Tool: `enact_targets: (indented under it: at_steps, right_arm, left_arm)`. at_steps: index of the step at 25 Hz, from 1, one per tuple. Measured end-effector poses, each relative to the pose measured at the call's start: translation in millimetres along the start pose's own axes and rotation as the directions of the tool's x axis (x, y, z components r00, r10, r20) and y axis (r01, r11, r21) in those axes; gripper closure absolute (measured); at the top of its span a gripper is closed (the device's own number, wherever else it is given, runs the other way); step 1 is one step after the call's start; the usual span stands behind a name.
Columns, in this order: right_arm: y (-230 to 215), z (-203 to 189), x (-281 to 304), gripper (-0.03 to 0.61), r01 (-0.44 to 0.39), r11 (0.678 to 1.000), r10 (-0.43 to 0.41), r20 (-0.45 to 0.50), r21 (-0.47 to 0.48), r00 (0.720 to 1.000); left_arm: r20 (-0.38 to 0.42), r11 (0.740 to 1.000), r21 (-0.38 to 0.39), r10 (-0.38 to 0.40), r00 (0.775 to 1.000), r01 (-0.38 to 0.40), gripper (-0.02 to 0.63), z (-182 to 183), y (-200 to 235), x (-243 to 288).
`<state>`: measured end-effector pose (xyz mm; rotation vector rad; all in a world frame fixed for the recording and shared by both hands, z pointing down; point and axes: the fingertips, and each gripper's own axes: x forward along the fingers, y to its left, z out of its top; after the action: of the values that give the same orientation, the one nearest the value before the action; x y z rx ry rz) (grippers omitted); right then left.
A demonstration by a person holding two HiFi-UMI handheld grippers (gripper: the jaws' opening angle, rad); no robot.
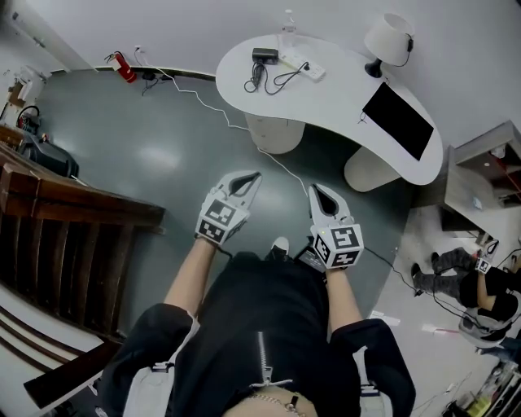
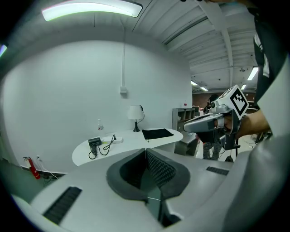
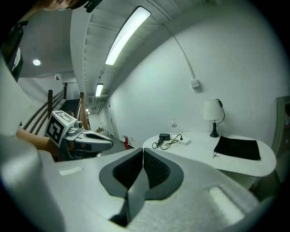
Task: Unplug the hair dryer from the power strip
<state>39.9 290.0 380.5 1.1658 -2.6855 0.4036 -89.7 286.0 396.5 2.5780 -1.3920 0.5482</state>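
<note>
A small black hair dryer (image 1: 264, 55) lies on the far end of the white curved table (image 1: 342, 98). Its black cord (image 1: 281, 80) loops to a white power strip (image 1: 304, 67) beside it. Both grippers are held out over the grey floor, well short of the table. My left gripper (image 1: 256, 176) is shut with nothing in it, and so is my right gripper (image 1: 314, 189). The left gripper view shows the hair dryer (image 2: 94, 141) and power strip (image 2: 112, 140) far ahead. In the right gripper view the power strip (image 3: 183, 141) sits beyond the shut jaws.
A white lamp (image 1: 388, 39), a black mat (image 1: 397, 120) and a bottle (image 1: 288, 23) share the table. A white cable (image 1: 207, 104) runs along the floor to the wall by a red extinguisher (image 1: 124, 68). Wooden railing (image 1: 73, 204) stands left; a shelf (image 1: 480, 175) and a seated person (image 1: 480, 285) right.
</note>
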Motion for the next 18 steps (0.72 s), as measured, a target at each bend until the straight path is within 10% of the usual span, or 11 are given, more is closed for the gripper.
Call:
enact_targets:
  at_steps: [18]
  right_arm:
    - [-63.0, 26.7, 58.7, 0.577, -0.038, 0.999, 0.038, 0.009, -0.013, 0.999]
  left_arm:
    - [-0.007, 1.0, 0.019, -0.012, 1.0, 0.013, 0.6, 26.8, 59.6, 91.5]
